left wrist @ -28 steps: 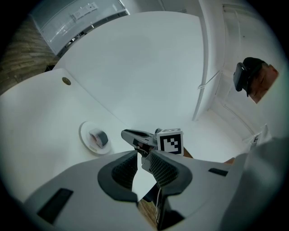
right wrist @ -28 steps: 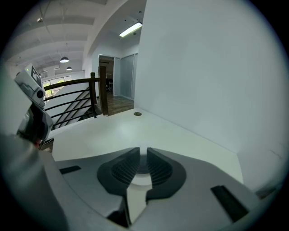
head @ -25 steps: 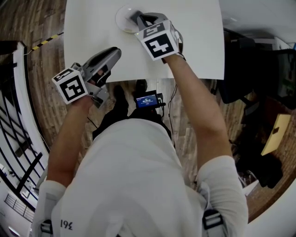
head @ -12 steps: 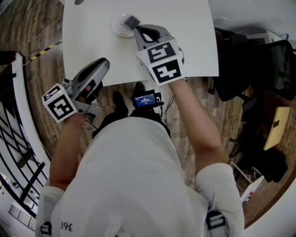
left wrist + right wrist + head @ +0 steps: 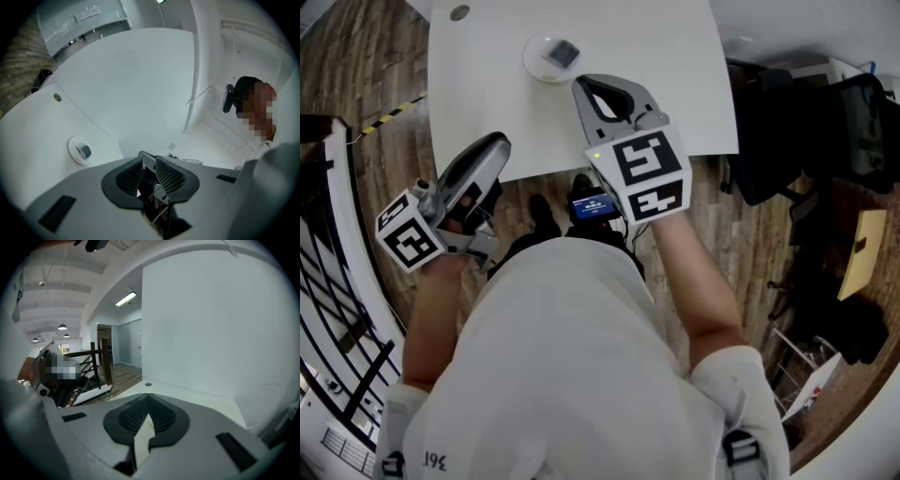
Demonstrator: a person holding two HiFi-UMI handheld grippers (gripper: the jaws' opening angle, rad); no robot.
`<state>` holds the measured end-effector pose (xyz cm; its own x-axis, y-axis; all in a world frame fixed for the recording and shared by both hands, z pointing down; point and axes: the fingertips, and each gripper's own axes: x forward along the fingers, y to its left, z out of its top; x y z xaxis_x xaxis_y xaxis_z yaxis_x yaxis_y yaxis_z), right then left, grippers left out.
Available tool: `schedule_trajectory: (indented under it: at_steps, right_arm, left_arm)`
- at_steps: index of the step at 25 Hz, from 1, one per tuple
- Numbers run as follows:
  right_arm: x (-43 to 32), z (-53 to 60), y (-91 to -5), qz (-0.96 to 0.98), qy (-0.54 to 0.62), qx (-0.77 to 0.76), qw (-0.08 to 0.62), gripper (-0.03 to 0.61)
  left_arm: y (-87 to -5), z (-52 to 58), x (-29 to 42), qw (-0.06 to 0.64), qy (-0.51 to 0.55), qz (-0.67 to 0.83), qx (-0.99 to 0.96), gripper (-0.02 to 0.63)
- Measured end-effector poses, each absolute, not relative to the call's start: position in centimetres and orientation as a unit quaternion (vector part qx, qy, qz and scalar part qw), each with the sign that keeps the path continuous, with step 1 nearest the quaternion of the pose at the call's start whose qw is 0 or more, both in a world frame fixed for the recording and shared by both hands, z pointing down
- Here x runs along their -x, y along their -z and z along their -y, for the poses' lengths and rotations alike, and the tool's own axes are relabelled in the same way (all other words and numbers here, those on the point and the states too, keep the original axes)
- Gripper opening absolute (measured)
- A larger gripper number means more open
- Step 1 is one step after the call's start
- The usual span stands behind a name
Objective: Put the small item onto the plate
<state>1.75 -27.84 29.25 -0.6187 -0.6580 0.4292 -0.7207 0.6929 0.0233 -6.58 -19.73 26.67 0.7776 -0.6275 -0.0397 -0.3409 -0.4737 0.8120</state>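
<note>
**Placement stage, head view and both gripper views.** The small grey, block-like item (image 5: 563,53) lies inside the small round white plate (image 5: 537,66), which stands toward the far side of the plain white desk (image 5: 675,66). Nothing touches the item, so the task appears complete.

The right gripper (image 5: 584,89) is held on the near side of the plate and apart from it. Its fingers are pressed fully together with nothing between them. Its own view looks across bare desk toward a wall, with neither plate nor item in sight. This suggests a hand that has finished its work, not one preparing a grasp.

The left gripper (image 5: 497,142) sits at the near left edge of the desk, well apart from the plate, probably kept there to leave the working area free. Its view shows the plate (image 5: 73,144) and item (image 5: 85,151) to the left. Its fingers (image 5: 132,177) stand a narrow gap apart and hold nothing.
</note>
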Motion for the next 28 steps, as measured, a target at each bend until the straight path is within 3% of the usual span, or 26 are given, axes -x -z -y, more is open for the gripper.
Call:
schedule_trajectory:
  at_steps: [8, 20, 28]
  right_arm:
    - [-2.7, 25.1, -26.9, 0.897, -0.073, -0.395, 0.184, 0.002]
    - [-3.9, 20.6, -24.9, 0.888, -0.219, -0.4, 0.054, 0.002]
    - [-2.8, 17.9, -23.2, 0.883, -0.234, -0.407, 0.013, 0.002]
  left_arm:
    - [-24.6, 17.8, 6.3, 0.422, 0.177, 0.269, -0.847, 0.089]
    - [-23.0, 13.8, 8.5, 0.423, 0.194, 0.25, -0.849, 0.089]
    - [-21.7, 11.7, 8.9, 0.424, 0.199, 0.218, -0.856, 0.089]
